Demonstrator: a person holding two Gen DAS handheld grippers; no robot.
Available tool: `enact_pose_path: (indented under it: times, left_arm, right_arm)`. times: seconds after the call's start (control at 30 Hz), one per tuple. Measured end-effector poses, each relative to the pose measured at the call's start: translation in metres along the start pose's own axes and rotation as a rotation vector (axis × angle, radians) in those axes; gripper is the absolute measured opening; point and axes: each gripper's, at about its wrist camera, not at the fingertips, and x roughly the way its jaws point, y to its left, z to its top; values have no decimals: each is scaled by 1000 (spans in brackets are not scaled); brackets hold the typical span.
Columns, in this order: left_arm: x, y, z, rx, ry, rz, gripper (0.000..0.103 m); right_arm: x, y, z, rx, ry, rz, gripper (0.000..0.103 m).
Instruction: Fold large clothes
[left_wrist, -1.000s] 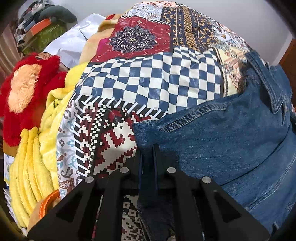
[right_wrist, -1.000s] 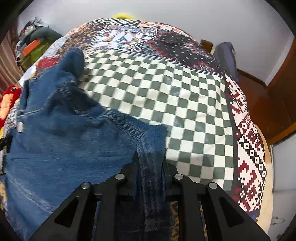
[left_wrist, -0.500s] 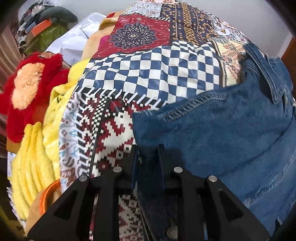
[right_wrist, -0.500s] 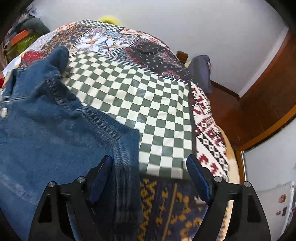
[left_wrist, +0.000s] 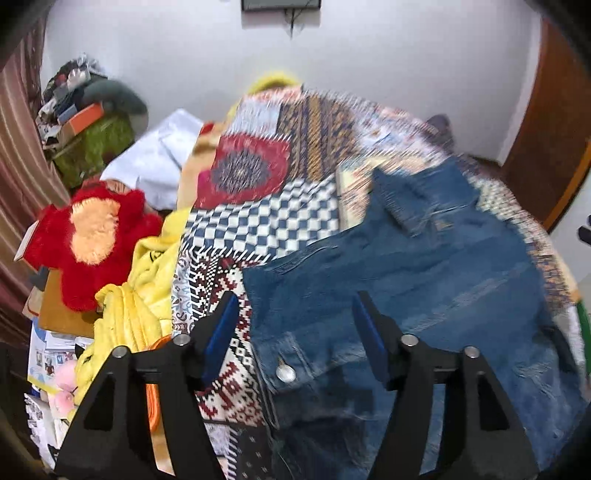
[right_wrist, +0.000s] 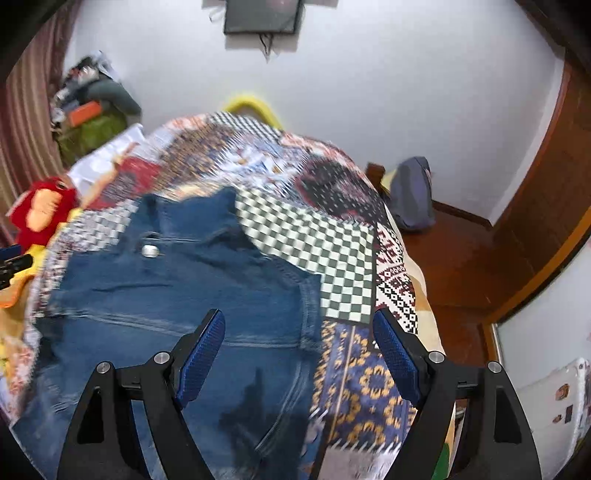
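Note:
A blue denim jacket (left_wrist: 424, 280) lies spread on the patchwork quilt (left_wrist: 266, 218) of a bed, collar toward the far end. It also shows in the right wrist view (right_wrist: 177, 291), with a metal button near the collar. My left gripper (left_wrist: 295, 332) is open and empty, raised above the jacket's left edge. My right gripper (right_wrist: 299, 354) is open and empty, raised above the jacket's right edge. Both views are motion-blurred.
A red plush toy (left_wrist: 88, 240) and yellow fleece blankets (left_wrist: 147, 288) lie left of the bed, with a cluttered pile (left_wrist: 85, 125) behind. A grey bag (right_wrist: 412, 192) stands on the wooden floor at the right, near a wooden door (right_wrist: 546, 206).
Both grippers were shut on the jacket's edges one second ago. The right opened first, then the left; both have lifted and pulled back, leaving the jacket flat on the quilt.

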Motion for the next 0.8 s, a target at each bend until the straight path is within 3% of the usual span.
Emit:
enact_pose_path:
  times: [0.13,0.2,0.3,0.5,0.7,0.8]
  left_arm:
    - [-38,-3,-14,-10,-54,-37,77]
    - [-54,-5,-27,-13,-65,-43,83]
    - [-67,-7,-48,-12,-65,-47,88]
    - [-75,-10,-109,-29,30,-73,90]
    - [-70,-2,-160,-145,120,-141,90]
    - [-67,3,-182,-187,160,-140,90]
  right_arm:
    - [-40,13,-12,-1,-24,36,86]
    - [-56,18,-22,5,-21,53,96]
    - [-73,23,-43,22,-10,94,96]
    - [-90,22,-97,86,63,157,96]
    - [-92,10,-157,169,155,160,96]
    - [-90,1,-183,221,196,159,96]
